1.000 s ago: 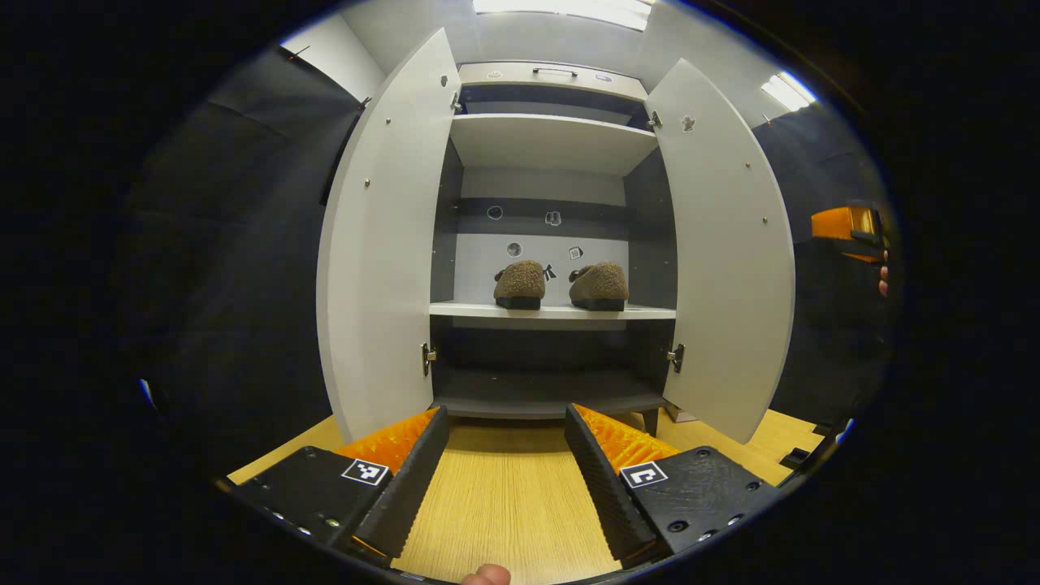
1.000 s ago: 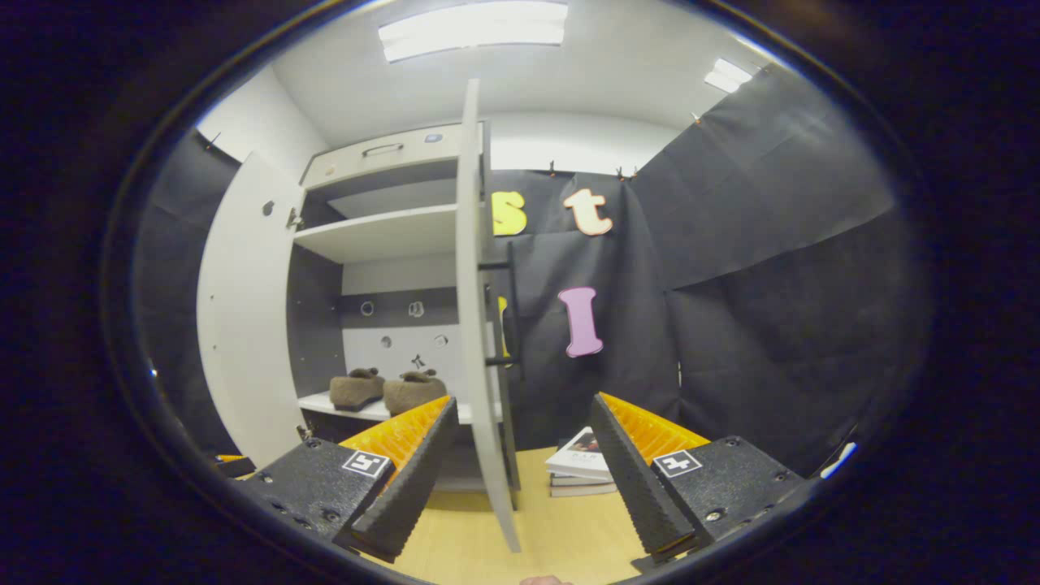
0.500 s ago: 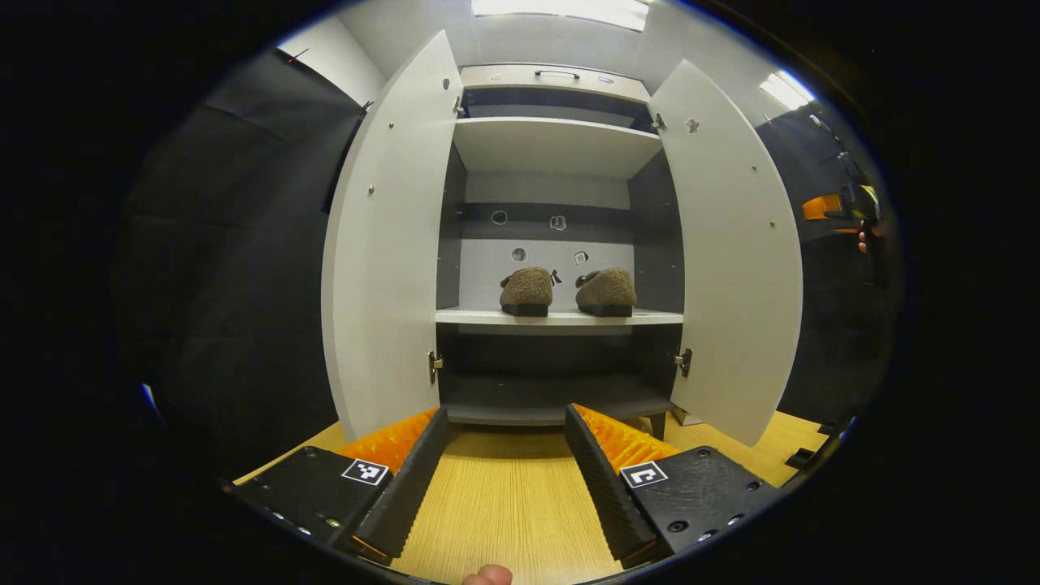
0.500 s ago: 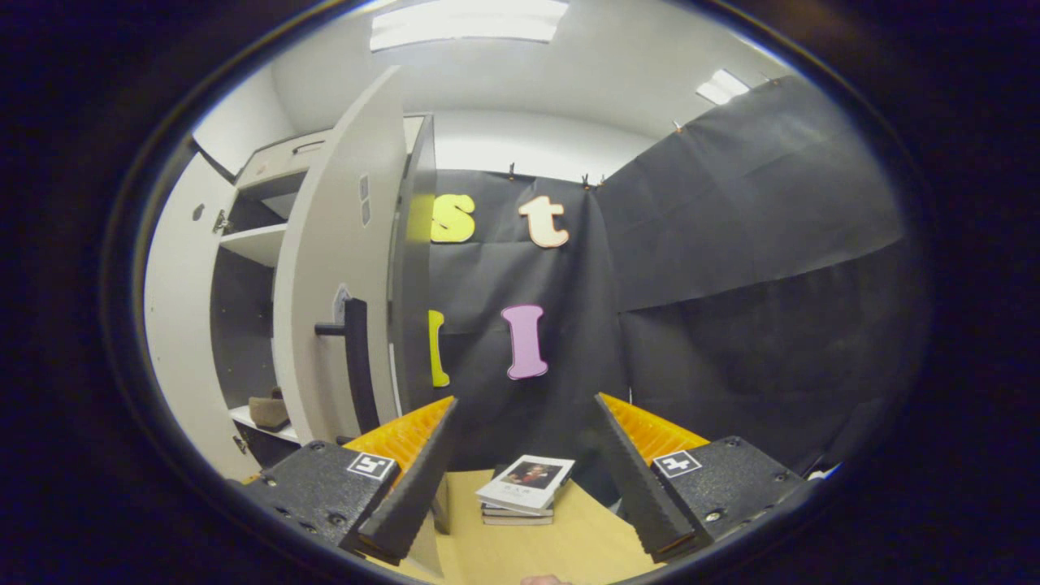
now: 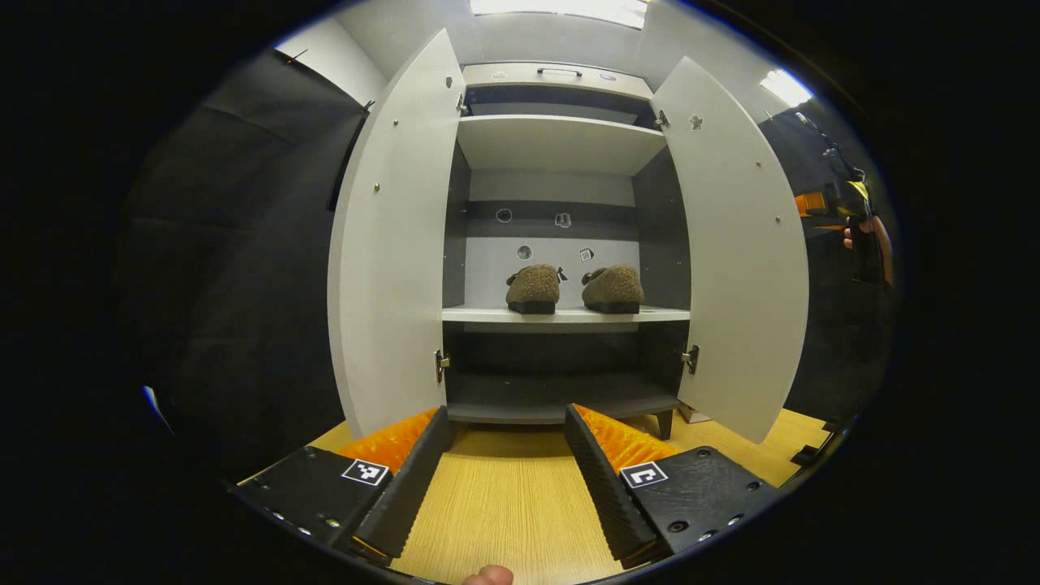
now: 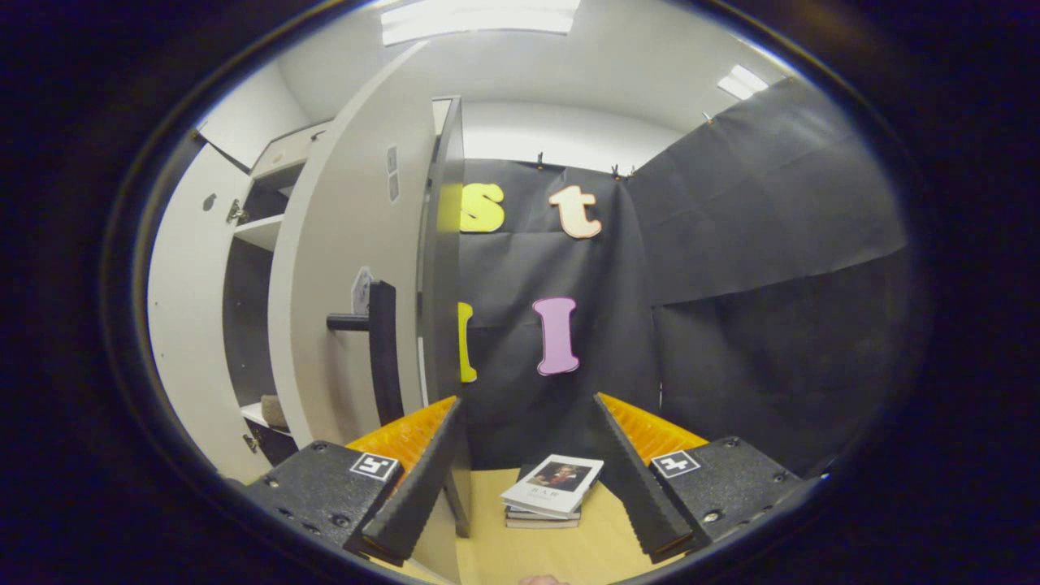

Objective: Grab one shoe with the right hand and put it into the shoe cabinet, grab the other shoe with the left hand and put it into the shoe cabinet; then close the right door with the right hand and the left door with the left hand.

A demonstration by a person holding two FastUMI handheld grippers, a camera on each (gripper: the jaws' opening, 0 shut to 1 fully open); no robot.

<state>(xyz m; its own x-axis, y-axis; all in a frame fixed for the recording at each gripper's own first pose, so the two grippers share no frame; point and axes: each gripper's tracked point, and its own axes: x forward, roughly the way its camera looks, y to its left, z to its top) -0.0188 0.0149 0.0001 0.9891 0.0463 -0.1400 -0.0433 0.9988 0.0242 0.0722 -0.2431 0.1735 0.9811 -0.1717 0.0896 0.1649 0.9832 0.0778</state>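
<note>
Here, the tall pale-grey shoe cabinet (image 5: 561,146) stands with both doors swung wide, seen from in front in the left gripper view. Two brown fuzzy shoes, the left-hand one (image 5: 533,288) and the right-hand one (image 5: 614,288), sit side by side, close but apart, on the cabinet's middle shelf (image 5: 561,315), heels toward the camera. The left door (image 5: 390,244) and the right door (image 5: 735,252) both stand open. The left gripper (image 5: 508,463) hovers low in front of the cabinet over the light wooden floor (image 5: 504,512), jaws apart and holding nothing. Beyond the right door's outer edge, a hand (image 5: 865,236) holds the other gripper. In the right gripper view, the right gripper (image 6: 528,463) faces the outer face of the right door (image 6: 349,268), near its dark bar handle (image 6: 382,349); its jaws are apart and empty. A small stack of books (image 6: 552,491) lies on the floor beside the cabinet, in front of the black cloth wall (image 6: 731,284)
</note>
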